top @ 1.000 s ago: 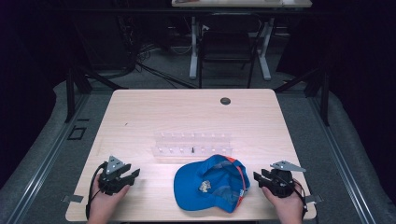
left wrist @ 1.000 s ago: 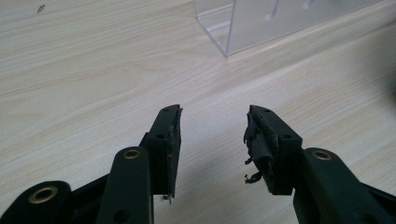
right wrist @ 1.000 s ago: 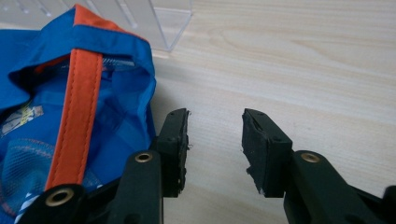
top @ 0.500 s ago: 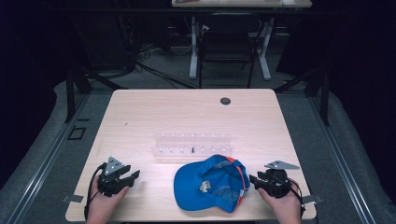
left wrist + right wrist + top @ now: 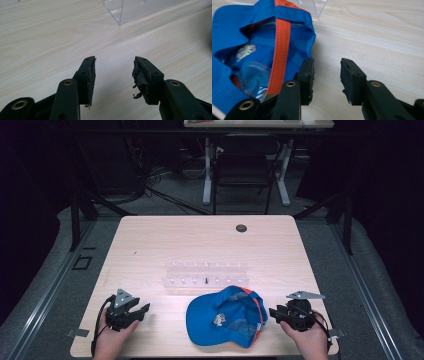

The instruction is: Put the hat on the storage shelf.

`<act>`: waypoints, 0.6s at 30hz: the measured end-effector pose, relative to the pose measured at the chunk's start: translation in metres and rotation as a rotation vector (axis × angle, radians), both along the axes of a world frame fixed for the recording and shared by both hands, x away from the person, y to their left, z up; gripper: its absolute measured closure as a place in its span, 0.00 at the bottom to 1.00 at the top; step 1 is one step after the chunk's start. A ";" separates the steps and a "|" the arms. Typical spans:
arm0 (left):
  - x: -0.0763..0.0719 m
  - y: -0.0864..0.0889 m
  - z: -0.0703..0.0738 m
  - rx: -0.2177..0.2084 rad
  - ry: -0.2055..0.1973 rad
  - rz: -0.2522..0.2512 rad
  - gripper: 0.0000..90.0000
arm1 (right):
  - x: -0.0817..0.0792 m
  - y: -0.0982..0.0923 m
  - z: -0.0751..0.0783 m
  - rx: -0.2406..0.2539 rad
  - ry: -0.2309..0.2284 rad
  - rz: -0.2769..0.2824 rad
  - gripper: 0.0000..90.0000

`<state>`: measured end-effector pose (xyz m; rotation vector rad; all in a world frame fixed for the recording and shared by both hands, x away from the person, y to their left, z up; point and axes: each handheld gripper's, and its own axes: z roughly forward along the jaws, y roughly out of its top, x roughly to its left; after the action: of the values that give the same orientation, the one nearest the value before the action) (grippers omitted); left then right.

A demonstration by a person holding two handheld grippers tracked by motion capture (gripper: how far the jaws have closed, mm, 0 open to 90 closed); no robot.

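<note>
Resting pose: both hands sit at the near edge of the table, one at each corner, which reads as a ready stance, not work under way.
Left tongs: spread, with bare wood between the jaws in the left gripper view; they hold nothing and touch nothing.
Right tongs: spread as well, empty, aimed left at the cap; in the right gripper view one jaw lies just beside the cap's blue cloth (contact cannot be told).
Cap: blue with an orange band, lying near the table's near edge between the two hands, closer to the right one; its hollow inside faces up, so the rim by the right tongs probably offers the easiest hold.
Clear rack: a transparent plastic stand just beyond the cap, mid-table, with a small dark piece in it; it would block any push of the cap away from the person.
Dark round spot: far side of the table, well apart from everything.
Beyond the table: a chair and cables on the floor.
</note>
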<state>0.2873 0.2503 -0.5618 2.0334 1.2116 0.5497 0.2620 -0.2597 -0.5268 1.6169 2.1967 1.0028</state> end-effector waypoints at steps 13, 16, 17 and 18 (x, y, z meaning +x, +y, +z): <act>0.001 -0.001 -0.001 0.005 0.020 0.000 0.60 | 0.013 0.003 0.028 -0.008 0.098 0.081 0.75; 0.002 -0.001 -0.001 0.007 0.019 0.000 0.60 | 0.015 0.003 0.032 0.022 0.113 0.082 0.76; 0.002 -0.001 -0.001 0.007 0.019 0.000 0.60 | 0.016 0.003 0.033 0.026 0.115 0.085 0.76; 0.002 -0.001 -0.001 0.008 0.019 0.000 0.60 | 0.017 0.003 0.034 0.027 0.121 0.086 0.76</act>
<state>0.2889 0.2495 -0.5631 2.0499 1.2223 0.5366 0.2787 -0.2566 -0.4924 1.6480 2.3598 0.9848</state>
